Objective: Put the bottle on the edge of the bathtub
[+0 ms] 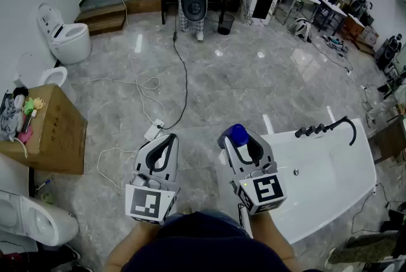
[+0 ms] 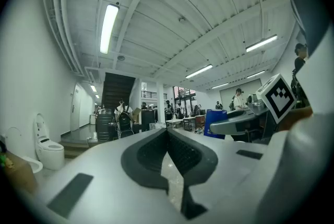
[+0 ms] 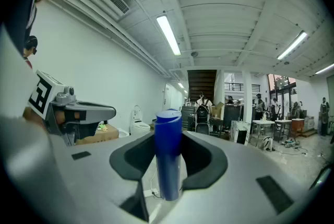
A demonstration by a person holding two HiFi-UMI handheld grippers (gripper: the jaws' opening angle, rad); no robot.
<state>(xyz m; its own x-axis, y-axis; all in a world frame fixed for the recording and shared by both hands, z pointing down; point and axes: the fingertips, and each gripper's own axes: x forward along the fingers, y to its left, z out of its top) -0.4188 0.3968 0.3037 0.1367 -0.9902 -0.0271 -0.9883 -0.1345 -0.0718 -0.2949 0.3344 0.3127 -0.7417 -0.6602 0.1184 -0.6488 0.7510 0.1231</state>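
While the bottle [image 3: 168, 155] stands upright, clamped between the jaws of the right gripper [image 1: 243, 145] just beside the bathtub [image 1: 330, 169], nothing is placed yet. Reaching the tub's edge and letting go remain. The left gripper [image 1: 169, 139] is closed and empty. The bottle seems unlabelled, though only one side shows.

Blue bottle [image 3: 168, 152], white bathtub [image 1: 330, 182]

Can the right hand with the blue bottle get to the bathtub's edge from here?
Probably yes: the right gripper, jaws shut on the bottle, hangs right beside the bathtub rim, with nothing between them.
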